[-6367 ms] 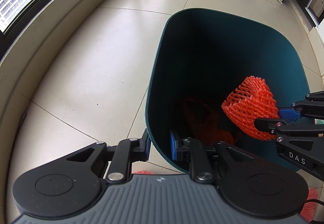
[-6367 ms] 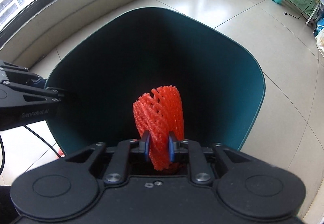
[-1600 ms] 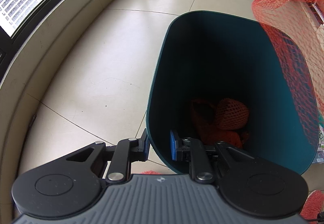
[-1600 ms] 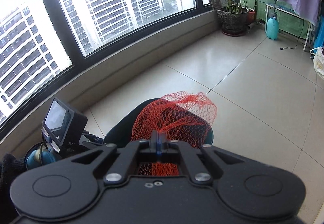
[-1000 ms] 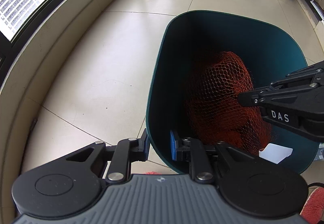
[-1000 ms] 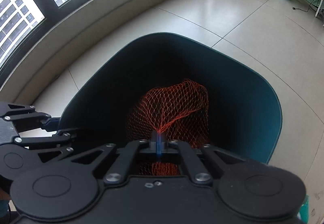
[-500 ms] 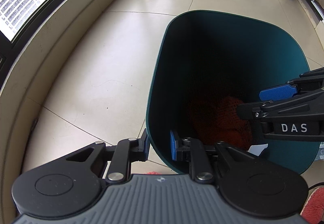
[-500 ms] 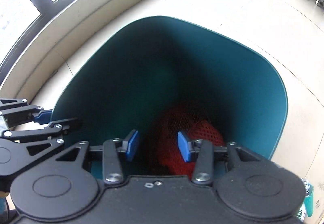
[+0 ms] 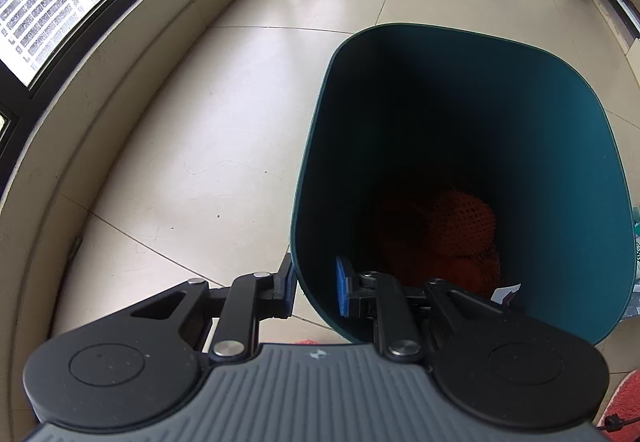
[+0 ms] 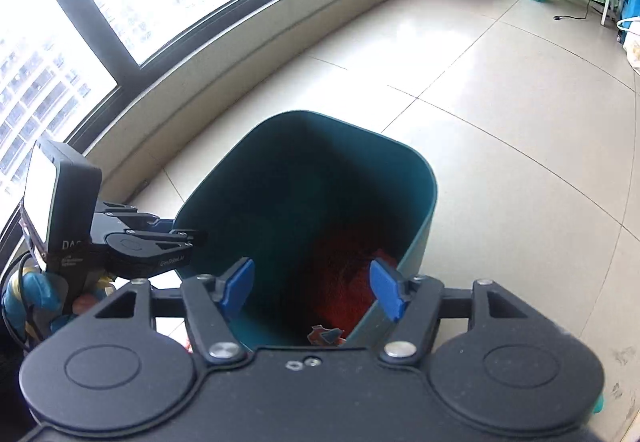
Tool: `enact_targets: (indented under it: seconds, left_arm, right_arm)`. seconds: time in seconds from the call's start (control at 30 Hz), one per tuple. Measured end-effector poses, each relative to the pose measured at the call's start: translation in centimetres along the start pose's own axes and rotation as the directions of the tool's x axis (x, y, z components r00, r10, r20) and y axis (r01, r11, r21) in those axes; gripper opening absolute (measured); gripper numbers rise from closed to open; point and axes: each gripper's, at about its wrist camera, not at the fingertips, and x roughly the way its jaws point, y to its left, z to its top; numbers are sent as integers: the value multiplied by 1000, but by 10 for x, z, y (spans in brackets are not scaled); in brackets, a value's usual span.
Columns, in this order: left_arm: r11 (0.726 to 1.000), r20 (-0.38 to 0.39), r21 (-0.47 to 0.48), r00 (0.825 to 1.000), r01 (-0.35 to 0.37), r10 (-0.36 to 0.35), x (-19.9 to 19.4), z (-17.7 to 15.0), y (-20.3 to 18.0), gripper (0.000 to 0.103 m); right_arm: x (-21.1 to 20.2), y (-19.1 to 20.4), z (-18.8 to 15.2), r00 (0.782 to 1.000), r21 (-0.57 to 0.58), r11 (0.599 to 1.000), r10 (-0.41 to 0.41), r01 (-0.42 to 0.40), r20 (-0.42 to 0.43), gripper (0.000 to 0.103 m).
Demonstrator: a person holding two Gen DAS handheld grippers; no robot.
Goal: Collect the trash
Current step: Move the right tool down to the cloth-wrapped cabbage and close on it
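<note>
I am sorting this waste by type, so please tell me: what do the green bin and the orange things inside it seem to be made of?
Bin: probably moulded plastic, dark teal with a smooth, slightly matte finish; its thin wall has rounded corners and no seams. Orange things: apparently foam fruit netting and plastic mesh bag; an open lattice pattern shows, though the bin's depth is dark, so this is uncertain.

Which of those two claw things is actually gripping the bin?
The left gripper: its blue pads sit one either side of the teal bin's rim, clamped. The right gripper has just been opening, with nothing between its jaws.
</note>
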Motion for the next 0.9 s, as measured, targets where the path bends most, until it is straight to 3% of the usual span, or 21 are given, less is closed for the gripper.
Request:
enact_targets:
  seconds: [0.13,0.37,0.57,0.9]
  left_arm:
    - [1000,2,6,1000,-7,7,-1,0,-2,18]
    - [1000,2,9,1000,-18,18,-1,0,-3,18]
    - [1000,-1,3,1000,-21,21,0,1,-4,18]
    - [1000,-3,-1,1000,-23,23,0,2,-3,19]
  right_arm:
    - [-18,-30,-13,997,73,995,-64,61,36,73]
    - [-12,-97,-53,982,251,951,-190,183,3,77]
    - [17,-145,-89,954,333,894,-288,301,-88,82]
    - [103,-189,-145,897,351,838,-322,419,-302,89]
